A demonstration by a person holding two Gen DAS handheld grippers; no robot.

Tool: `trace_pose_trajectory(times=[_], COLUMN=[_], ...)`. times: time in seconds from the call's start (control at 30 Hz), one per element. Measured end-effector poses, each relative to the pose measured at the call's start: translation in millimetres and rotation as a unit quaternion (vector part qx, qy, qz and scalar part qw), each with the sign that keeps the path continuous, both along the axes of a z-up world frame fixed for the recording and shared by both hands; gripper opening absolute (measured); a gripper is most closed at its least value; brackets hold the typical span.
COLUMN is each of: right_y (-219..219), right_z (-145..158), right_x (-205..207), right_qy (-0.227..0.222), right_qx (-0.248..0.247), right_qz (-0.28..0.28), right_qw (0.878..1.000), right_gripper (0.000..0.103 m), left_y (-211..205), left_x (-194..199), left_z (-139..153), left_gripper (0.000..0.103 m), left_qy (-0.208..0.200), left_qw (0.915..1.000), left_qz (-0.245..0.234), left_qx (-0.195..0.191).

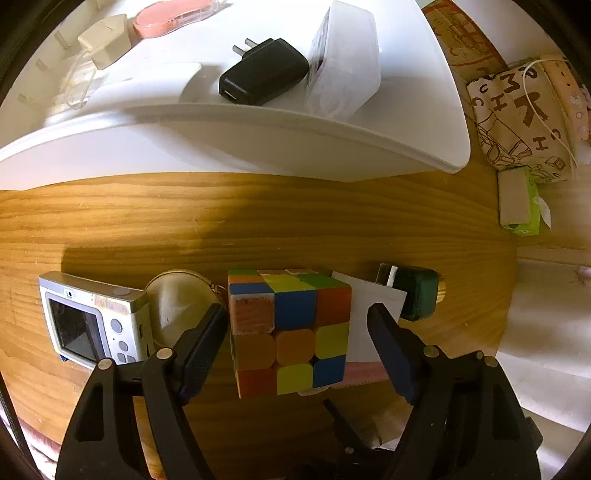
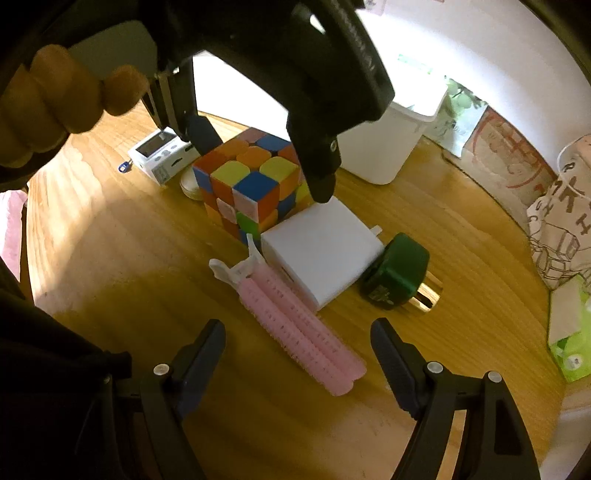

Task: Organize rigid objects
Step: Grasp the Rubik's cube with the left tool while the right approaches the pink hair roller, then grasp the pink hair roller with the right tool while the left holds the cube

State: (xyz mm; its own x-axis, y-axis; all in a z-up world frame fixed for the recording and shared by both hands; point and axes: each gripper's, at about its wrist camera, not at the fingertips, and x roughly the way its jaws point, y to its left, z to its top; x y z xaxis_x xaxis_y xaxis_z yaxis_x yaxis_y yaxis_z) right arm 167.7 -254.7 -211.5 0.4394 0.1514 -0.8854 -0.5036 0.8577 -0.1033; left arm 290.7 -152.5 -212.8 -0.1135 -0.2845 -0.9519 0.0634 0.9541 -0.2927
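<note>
Puzzle cube (image 1: 290, 332) sits on the wooden counter (image 1: 258, 221), mid-near in the left wrist view, between the two fingers of the left gripper (image 1: 299, 347). Jaws spread wide on either side of the cube; left finger close to its left face, right finger apart from it, no clear press on it. In the right wrist view the same cube (image 2: 247, 184) is far-centre, with the left gripper (image 2: 258, 162) coming down over it from above and a person's hand (image 2: 55, 103) on that tool at far left.

Just right of the cube lies a white charger block (image 2: 325, 254), touching or nearly touching it. A pink hair roller clip (image 2: 295, 325) lies diagonally against the near side of the block. A green plug adapter (image 2: 397, 275) sits just right of the block.

Left of the cube: a round beige compact (image 1: 177, 306), then a small silver camera (image 1: 96, 321), side by side.

Right gripper (image 2: 297, 354) hangs over the near end of the roller clip, jaws released and wide, nothing between them pressed.

Far side: a white tray (image 1: 258, 140) holding a black charger (image 1: 264, 72), a white box (image 1: 343, 62), a pink case (image 1: 173, 14). Patterned pouch (image 1: 521, 118) and green tissue pack (image 1: 517, 201) at far right.
</note>
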Motion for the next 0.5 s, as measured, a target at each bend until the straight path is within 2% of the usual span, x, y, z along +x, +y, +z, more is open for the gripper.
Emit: trace_pose_trajectory(times=[0.13,0.33,0.5], right_y=[1.7,3.3,5.1], right_z=[-3.5,-8.7,-11.0], right_x=[4.6,14.6,20.0], right_qy=[0.01,0.022,0.027], right_qx=[-0.002,-0.009,-0.015], right_qz=[0.008,0.021,0.034], right_qw=[1.0,0.999,0.999], right_gripper=[0.081,0.081,0.08], left_y=[-1.1,4.7,9.0], left_x=[1.5,2.7,2.6], left_z=[-1.2,-0.1,0.9], left_gripper=[0.078,0.067,0.067], left_qy=[0.002,0.004,0.004], left_qw=[1.0,0.9999,1.0], left_qz=[0.0,0.002,0.002], left_qx=[0.0,0.011,0.006])
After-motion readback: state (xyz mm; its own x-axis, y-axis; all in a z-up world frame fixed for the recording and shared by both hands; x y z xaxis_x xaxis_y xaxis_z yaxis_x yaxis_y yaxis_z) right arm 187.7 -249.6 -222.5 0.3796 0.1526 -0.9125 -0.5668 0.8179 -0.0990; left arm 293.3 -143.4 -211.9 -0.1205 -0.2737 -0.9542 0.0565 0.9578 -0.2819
